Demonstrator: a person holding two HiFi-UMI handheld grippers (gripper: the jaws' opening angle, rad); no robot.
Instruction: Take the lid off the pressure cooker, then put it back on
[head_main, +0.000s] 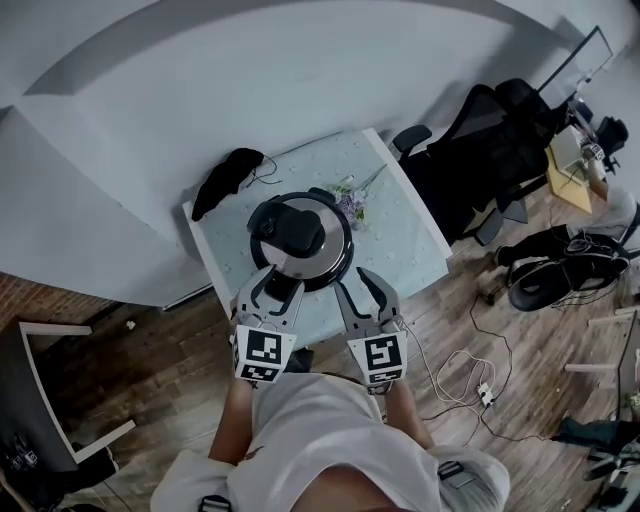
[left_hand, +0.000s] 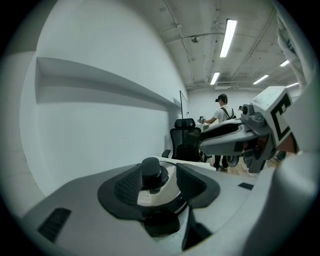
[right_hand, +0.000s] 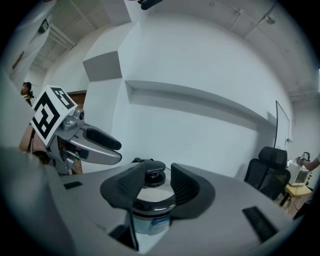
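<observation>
Fingers of left gripper parted by a narrow gap, clamped on nothing. Same on right gripper: fingers a little apart, empty, clear of every surface. Both held side by side above near edge of desk, marker cubes toward the person.

Hard to make out: body of pressure cooker, masked in both gripper views by the grippers' own grey shells, with only steel lid and black knob visible through the gaps. Dark handle end low between left fingers, contact with them impossible to judge. Hands mostly covered by the cubes in head view. Black bundle at far left corner of desk too dark to identify. Small sprig of flowers just beside the cooker, on the side toward far right corner, blurred. Person cut off by bottom of head view.

Pressure cooker upright on desk, close to near edge, lid on. Sits straight ahead of both pairs of fingers, slightly below them. Lies nearer the left pair, tips overlapping its near rim in head view; knob beyond that gap, not inside it. Right pair just beside near right rim, apart from it.
</observation>
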